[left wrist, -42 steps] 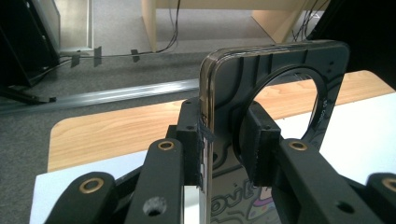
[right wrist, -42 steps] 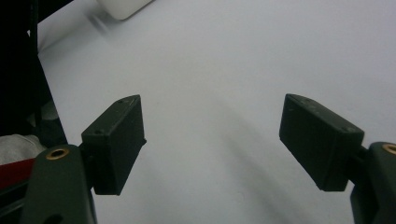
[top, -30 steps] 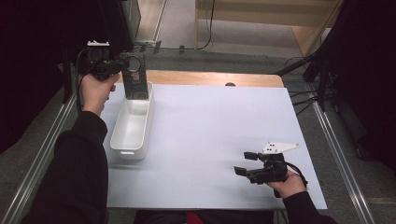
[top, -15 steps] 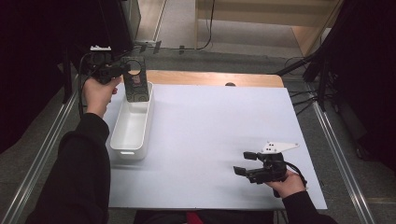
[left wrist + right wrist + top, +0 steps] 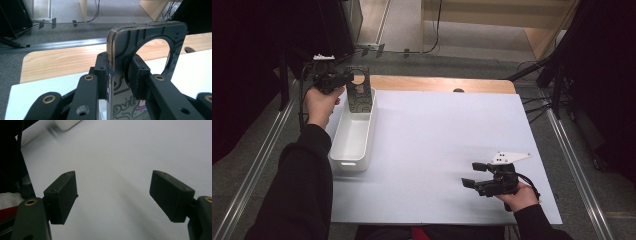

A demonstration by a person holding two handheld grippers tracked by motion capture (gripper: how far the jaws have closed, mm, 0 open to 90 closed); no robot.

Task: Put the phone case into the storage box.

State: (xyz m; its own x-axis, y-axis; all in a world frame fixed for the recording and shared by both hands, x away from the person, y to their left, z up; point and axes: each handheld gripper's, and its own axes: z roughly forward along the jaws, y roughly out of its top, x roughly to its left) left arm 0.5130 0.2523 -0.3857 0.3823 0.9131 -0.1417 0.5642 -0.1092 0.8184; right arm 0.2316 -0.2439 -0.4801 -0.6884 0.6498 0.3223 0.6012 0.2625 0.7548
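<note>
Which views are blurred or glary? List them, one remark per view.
High view: soft overall, dark at both sides, white table evenly lit. Left gripper view: the near claw is blurred, and the glossy dark card catches sheen along its edge. Right gripper view: the right claw is soft and casts faint shadows.

**Room and surroundings**

White table top [image 5: 447, 150] lies on a wooden board [image 5: 437, 84], wood exposed along the far edge. Metal rails [image 5: 572, 165] run along both sides of the table. Grey carpet floor [image 5: 407, 25] beyond, with black cables [image 5: 439, 20] trailing across it. Light wooden furniture [image 5: 512, 20] stands at the far side. Black curtains [image 5: 257, 60] hang left and right. Lighting even, soft shadows.
</note>
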